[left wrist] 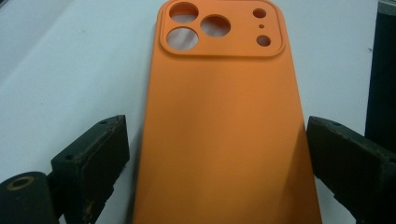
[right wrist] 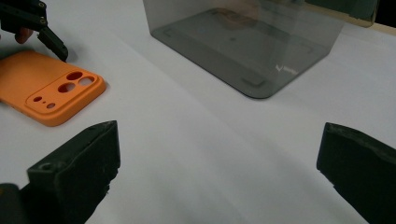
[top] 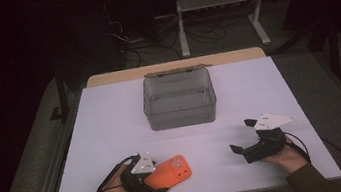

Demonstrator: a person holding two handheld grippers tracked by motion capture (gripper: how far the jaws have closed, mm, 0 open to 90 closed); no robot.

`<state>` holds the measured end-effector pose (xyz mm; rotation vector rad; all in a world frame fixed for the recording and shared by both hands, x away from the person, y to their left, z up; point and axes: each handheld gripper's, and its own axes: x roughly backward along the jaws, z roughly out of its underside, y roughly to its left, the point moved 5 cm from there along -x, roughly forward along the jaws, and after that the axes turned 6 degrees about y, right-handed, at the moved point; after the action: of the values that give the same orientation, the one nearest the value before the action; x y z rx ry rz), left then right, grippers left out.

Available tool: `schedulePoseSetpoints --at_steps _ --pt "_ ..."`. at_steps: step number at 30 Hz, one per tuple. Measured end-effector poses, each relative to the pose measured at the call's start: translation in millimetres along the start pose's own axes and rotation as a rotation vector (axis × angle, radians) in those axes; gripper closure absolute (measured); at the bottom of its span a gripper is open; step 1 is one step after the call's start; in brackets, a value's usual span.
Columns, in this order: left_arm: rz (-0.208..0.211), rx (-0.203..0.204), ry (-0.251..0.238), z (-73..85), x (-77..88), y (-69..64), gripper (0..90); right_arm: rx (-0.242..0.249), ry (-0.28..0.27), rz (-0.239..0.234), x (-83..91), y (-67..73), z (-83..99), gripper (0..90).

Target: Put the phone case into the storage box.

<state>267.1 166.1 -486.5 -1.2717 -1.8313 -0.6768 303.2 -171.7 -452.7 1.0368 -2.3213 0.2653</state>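
An orange phone case (top: 174, 170) lies back-up on the white table near the front left, its camera cutouts pointing away from the hand. My left gripper (top: 160, 178) straddles the near end of the case (left wrist: 219, 93). In the left gripper view a thin strip of table shows between the left jaw and the case edge, and the right jaw stands close to the other edge, so the pads do not press on it. My right gripper (top: 241, 135) rests at the front right, jaws wide apart with nothing between them (right wrist: 219, 154). In the right gripper view the case (right wrist: 46, 88) lies at far left.
A clear grey plastic box (top: 181, 114) stands open-topped at the middle back of the table (top: 113, 134); it appears at top centre as the box (right wrist: 243, 42) in the right gripper view. Beyond the table's far edge are a metal rack and cables on the dark floor.
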Motion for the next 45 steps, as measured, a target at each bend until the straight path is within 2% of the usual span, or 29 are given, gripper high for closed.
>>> schedulePoseSetpoints --at_steps 18,31,38,45 --pt "0.005 -0.005 -0.001 -0.6 2.1 -1.8 15.1 0.000 -0.003 0.000 0.2 0.0 -0.2 0.0" --pt "0.000 0.015 0.026 -3.5 1.9 -1.8 16.2 0.003 -0.002 0.000 0.3 0.3 -0.4 0.0" --pt "-0.013 0.023 0.019 -5.5 2.5 0.6 16.3 0.001 -0.004 0.002 1.0 0.1 -0.7 0.0" --pt "-0.030 0.043 -0.016 -9.3 11.5 7.9 16.3 0.004 -0.003 0.001 0.9 0.2 -0.7 0.0"
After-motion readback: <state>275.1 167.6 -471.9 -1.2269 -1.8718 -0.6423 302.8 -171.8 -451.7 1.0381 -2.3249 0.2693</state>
